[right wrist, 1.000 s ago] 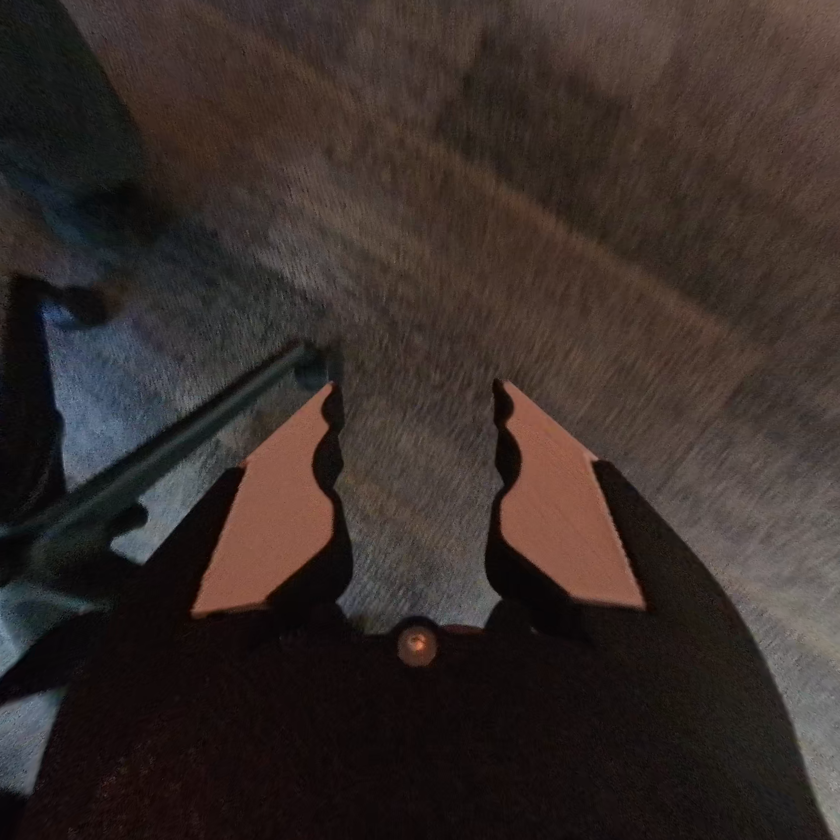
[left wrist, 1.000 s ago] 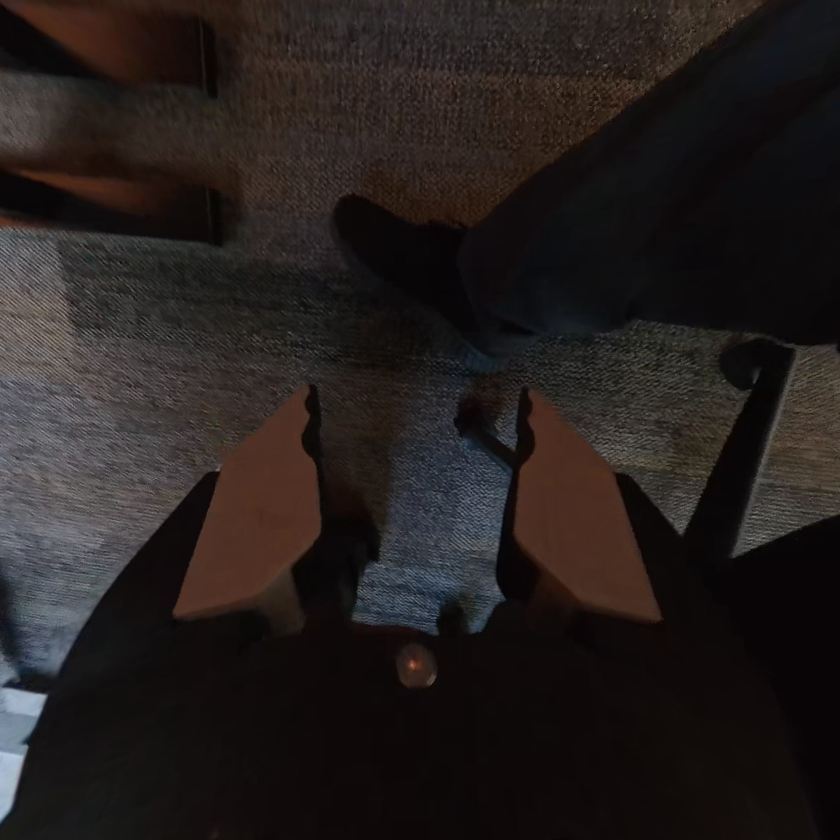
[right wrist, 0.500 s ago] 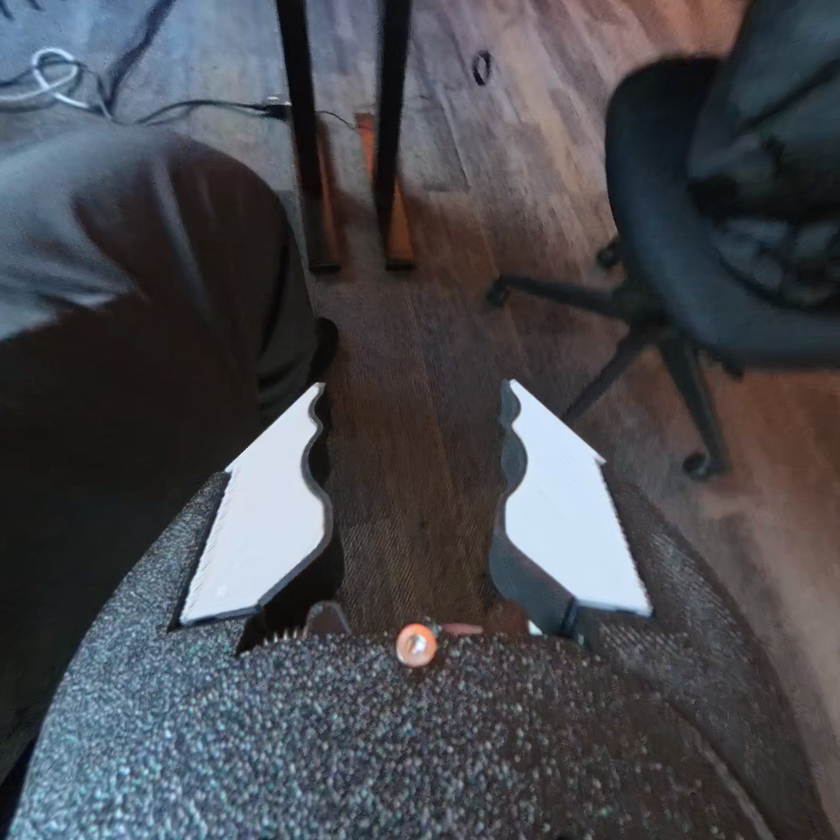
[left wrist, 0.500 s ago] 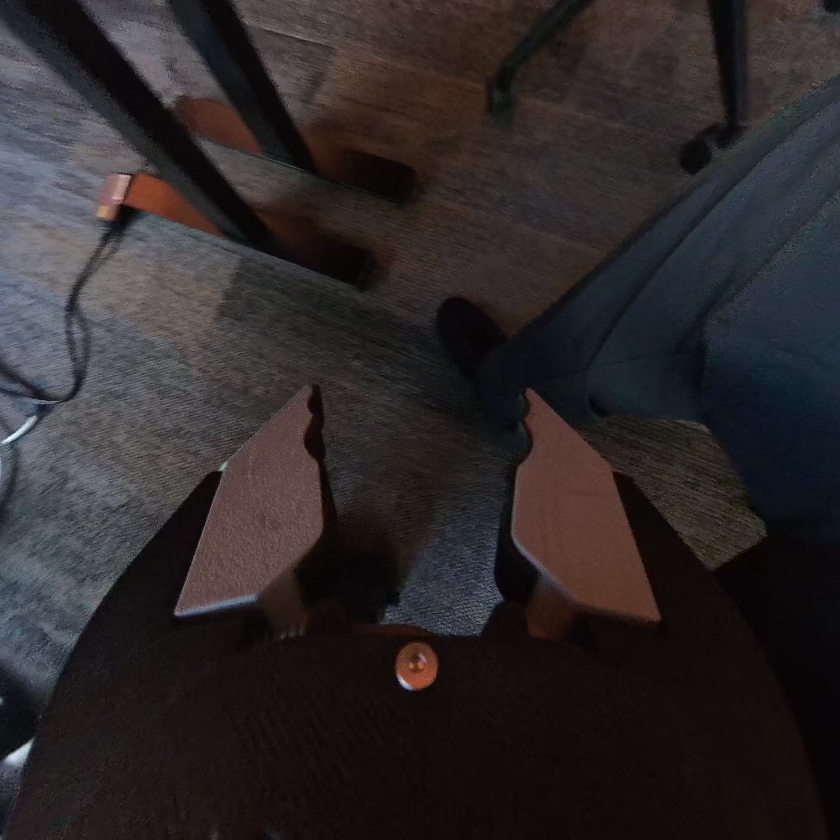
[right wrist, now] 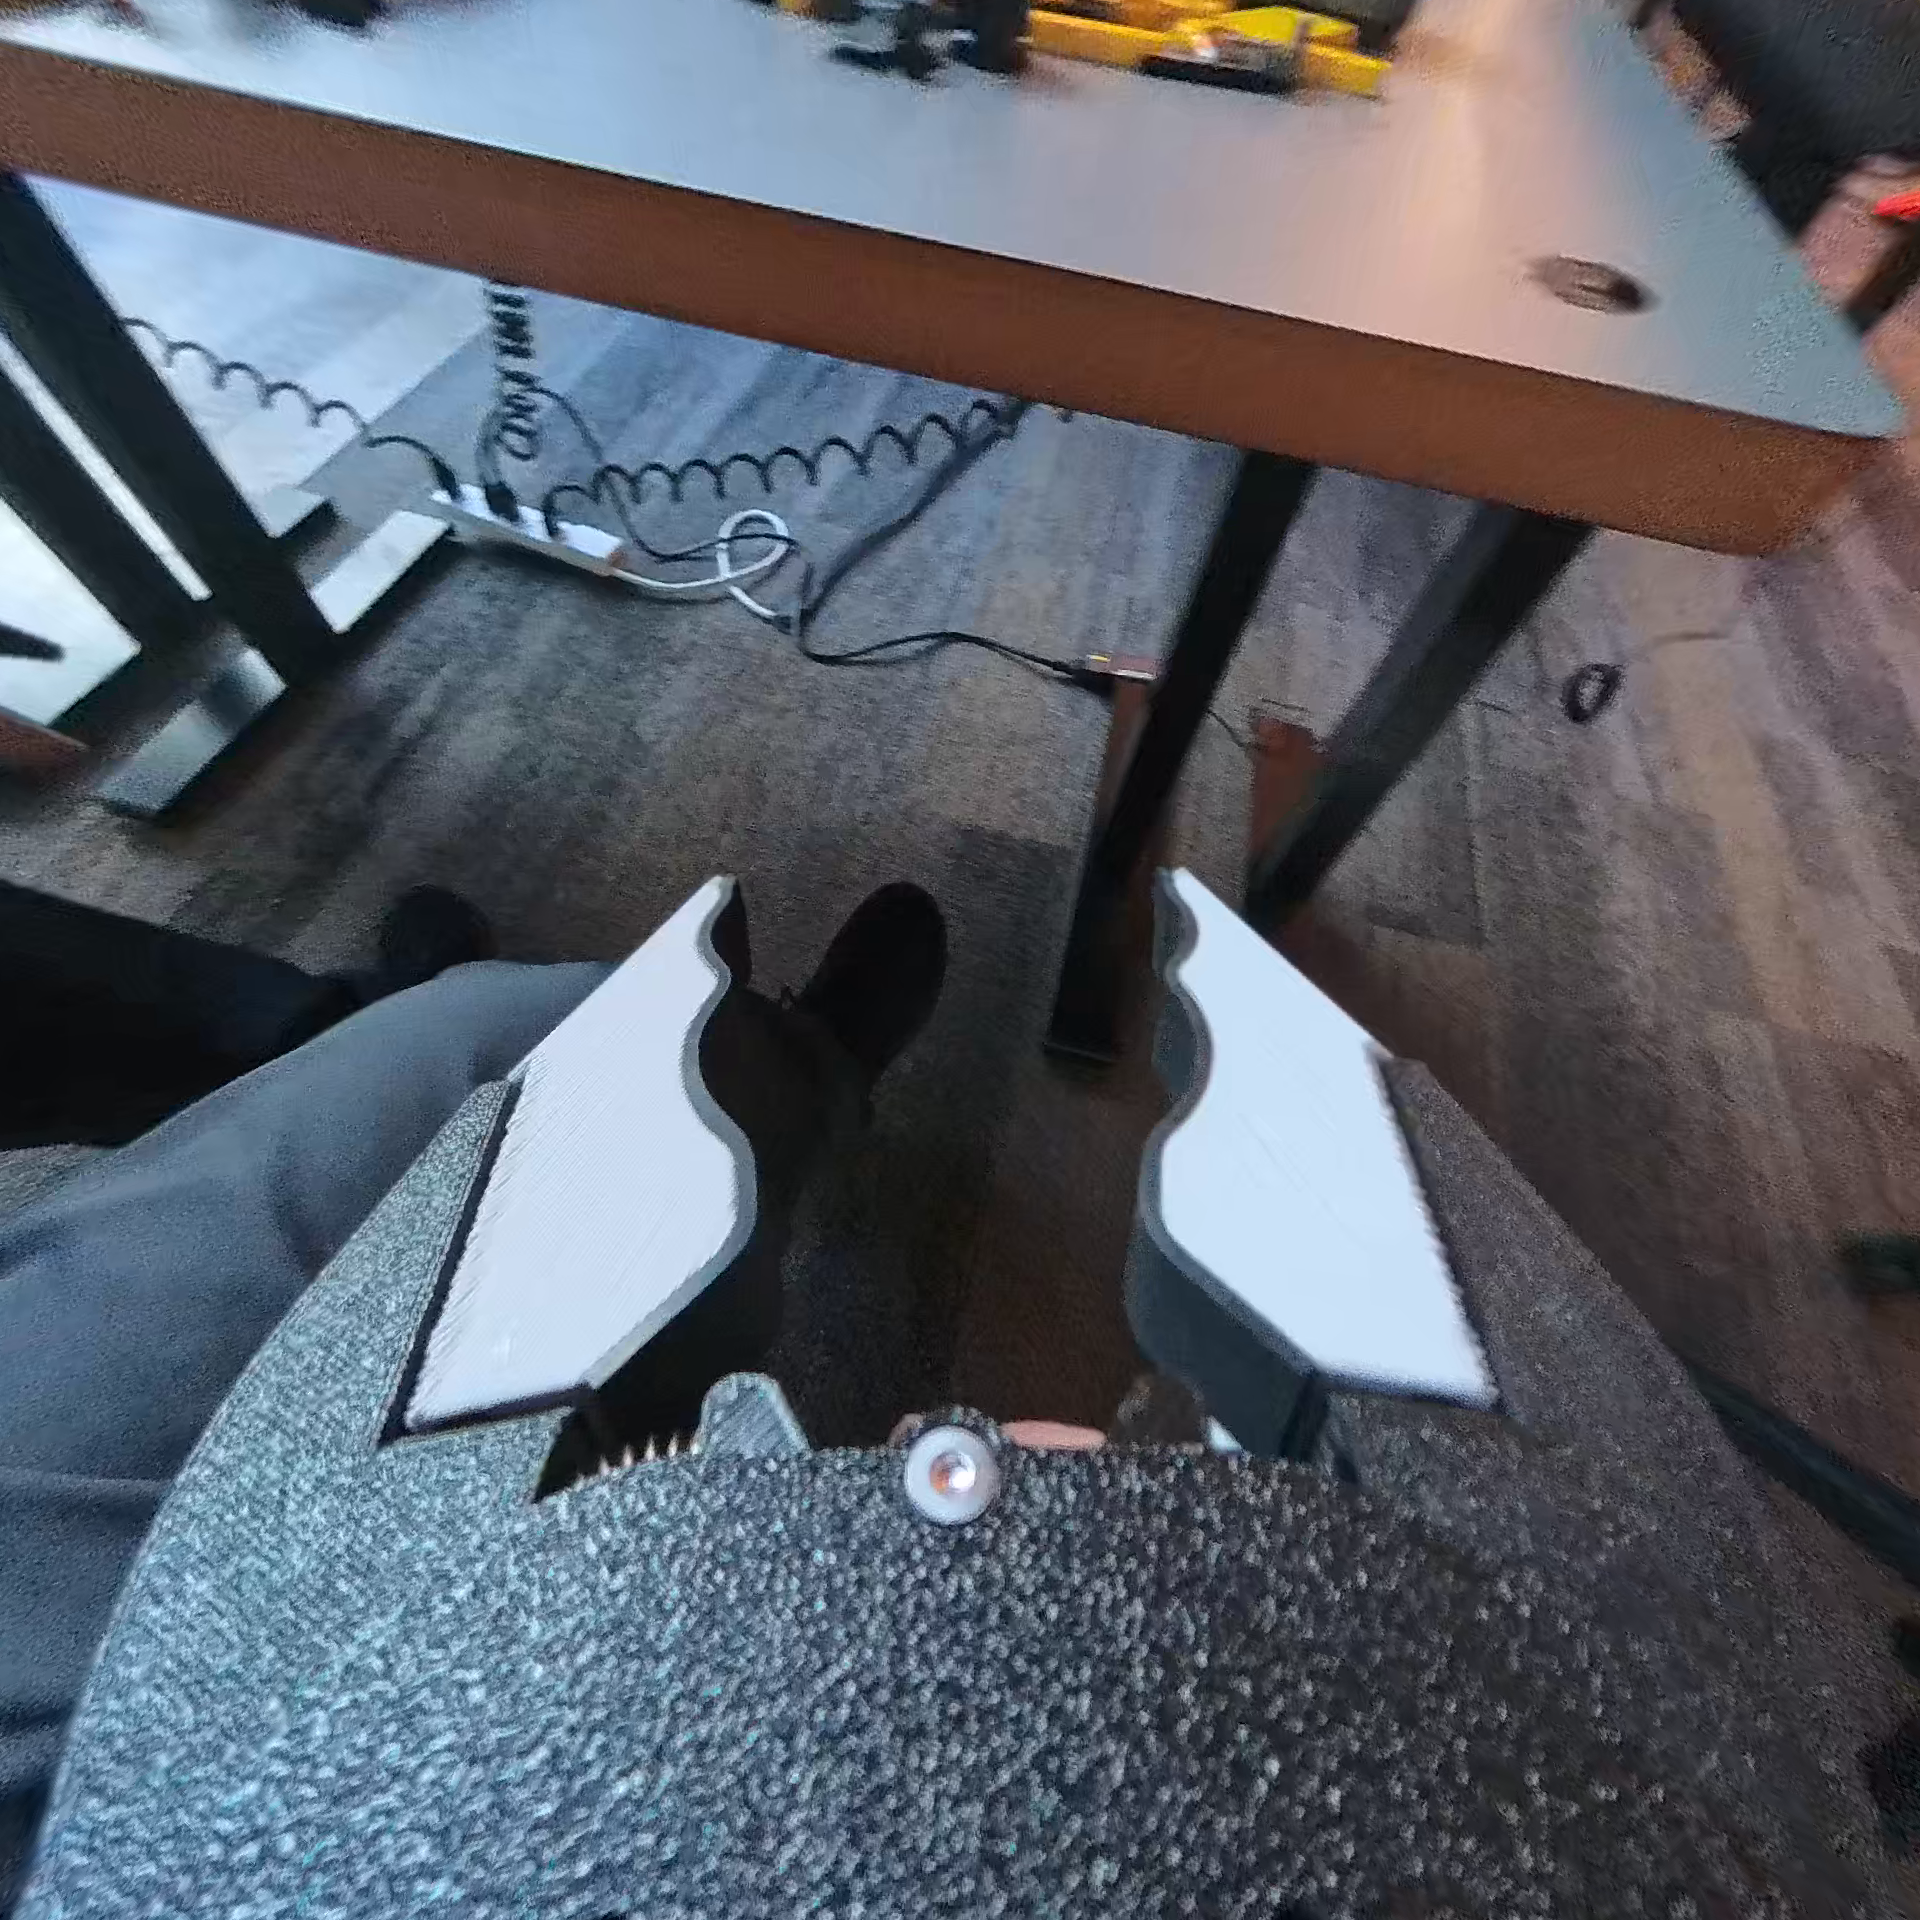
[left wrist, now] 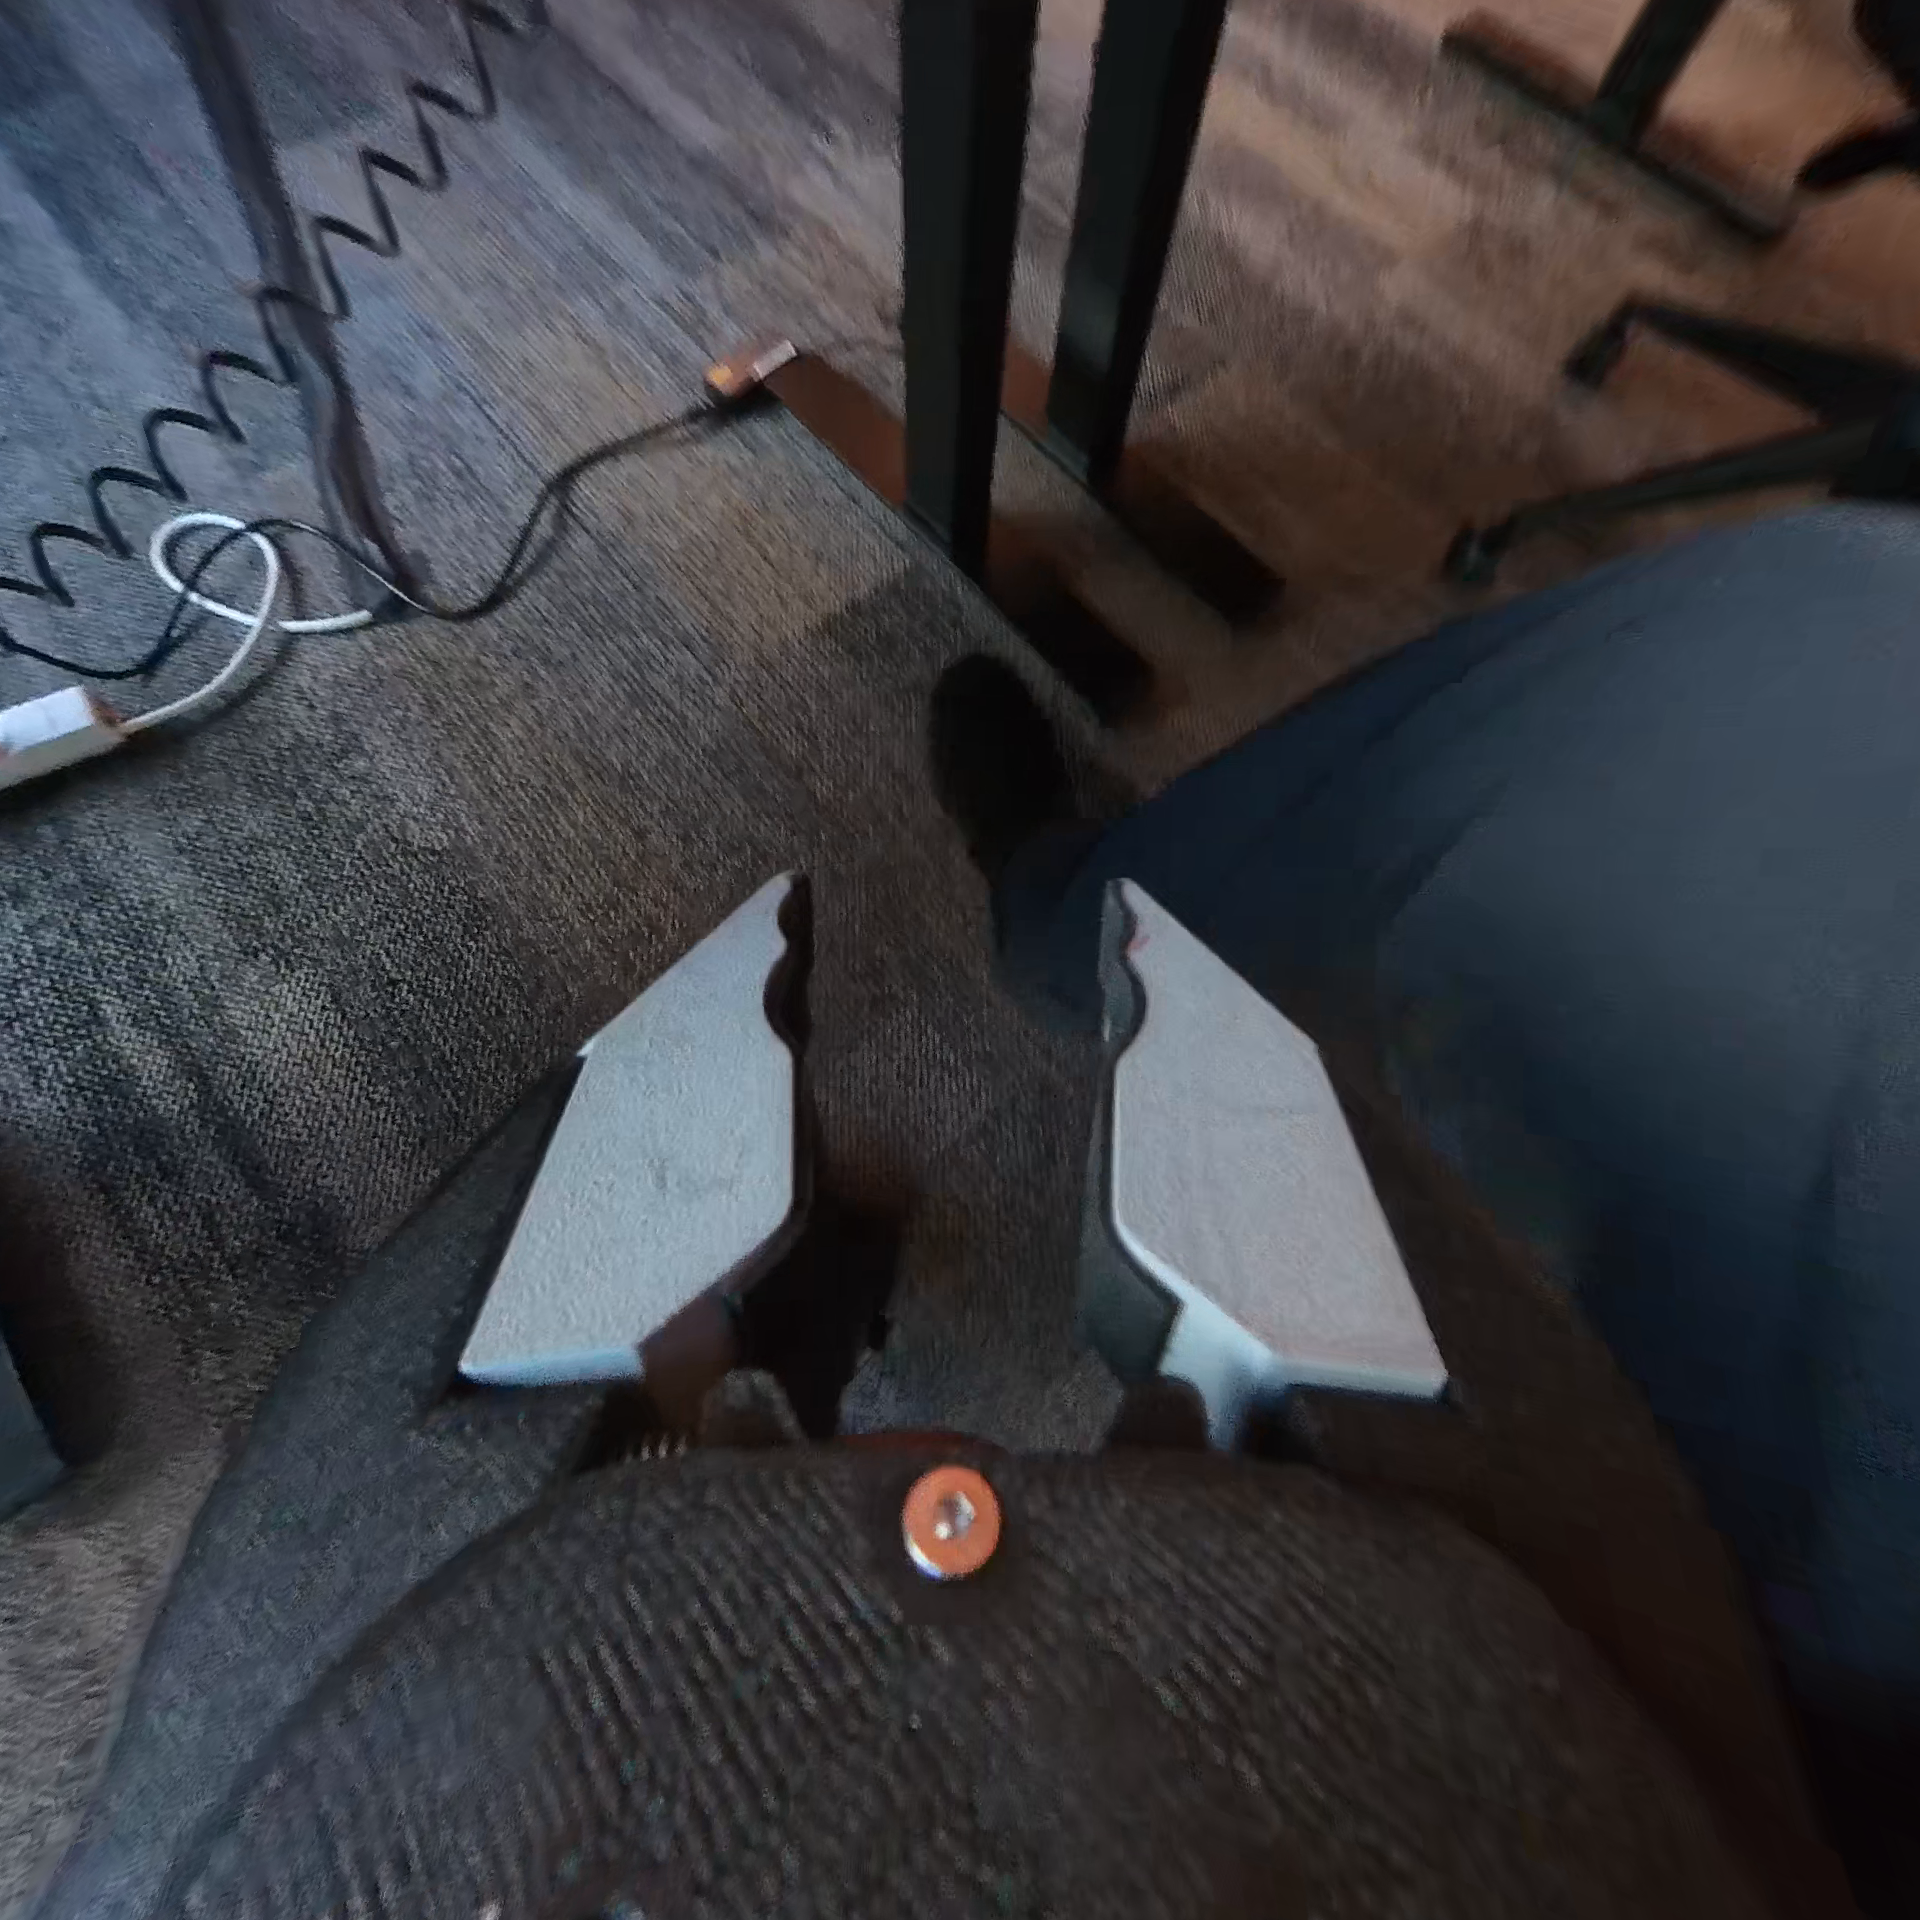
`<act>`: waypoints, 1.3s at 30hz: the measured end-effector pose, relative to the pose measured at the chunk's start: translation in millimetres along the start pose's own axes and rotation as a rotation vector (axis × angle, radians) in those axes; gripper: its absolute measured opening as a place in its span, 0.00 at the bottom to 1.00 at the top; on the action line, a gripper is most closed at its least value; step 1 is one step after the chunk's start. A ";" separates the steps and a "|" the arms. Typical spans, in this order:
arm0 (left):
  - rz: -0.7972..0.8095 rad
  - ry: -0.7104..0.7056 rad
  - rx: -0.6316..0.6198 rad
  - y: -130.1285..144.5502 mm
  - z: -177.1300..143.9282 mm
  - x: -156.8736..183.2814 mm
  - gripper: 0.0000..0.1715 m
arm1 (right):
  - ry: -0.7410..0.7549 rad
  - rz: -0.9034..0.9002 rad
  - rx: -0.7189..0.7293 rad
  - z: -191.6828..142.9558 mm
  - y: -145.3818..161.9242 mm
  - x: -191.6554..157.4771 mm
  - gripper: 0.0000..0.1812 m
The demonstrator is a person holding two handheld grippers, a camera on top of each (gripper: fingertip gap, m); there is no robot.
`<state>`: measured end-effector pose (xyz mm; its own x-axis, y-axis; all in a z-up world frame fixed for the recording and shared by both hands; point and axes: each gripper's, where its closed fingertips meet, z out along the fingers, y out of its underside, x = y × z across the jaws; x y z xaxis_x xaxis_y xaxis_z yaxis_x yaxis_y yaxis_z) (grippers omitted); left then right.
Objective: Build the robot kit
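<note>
The left tongs [left wrist: 956,914] hang spread and empty above grey carpet [left wrist: 416,935], just beside a person's trouser leg [left wrist: 1558,883] and dark shoe [left wrist: 987,738], with black table legs [left wrist: 956,260] and loose cables [left wrist: 312,561] beyond. The right tongs [right wrist: 945,904], also spread and holding nothing, point below the dark tabletop [right wrist: 1039,208] toward a shoe [right wrist: 883,956] on the carpet.
</note>
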<state>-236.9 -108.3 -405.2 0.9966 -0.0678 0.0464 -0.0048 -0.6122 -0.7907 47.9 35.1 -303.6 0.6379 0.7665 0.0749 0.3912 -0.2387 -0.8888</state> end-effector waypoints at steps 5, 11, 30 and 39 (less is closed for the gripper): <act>-0.088 0.001 0.087 -5.1 -28.4 -8.7 0.30 | -0.107 -0.095 0.108 47.8 -53.5 -34.3 0.40; -0.019 0.060 0.050 -19.9 -34.3 -30.9 0.32 | -0.303 -0.174 0.306 113.1 -167.9 -87.3 0.34; -0.056 -0.018 0.104 -89.7 -63.6 -91.6 0.33 | -0.743 -0.551 -0.267 226.8 -175.6 -178.4 0.16; -0.138 -0.020 0.061 -83.8 -41.2 -101.6 0.32 | -0.714 -0.505 -0.256 240.5 -177.8 -157.2 0.06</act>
<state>-341.1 -82.5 -318.5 0.9890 0.0299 0.1450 0.1363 -0.5654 -0.8135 -281.4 100.4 -266.1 -0.1785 0.9825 0.0540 0.7020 0.1656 -0.6926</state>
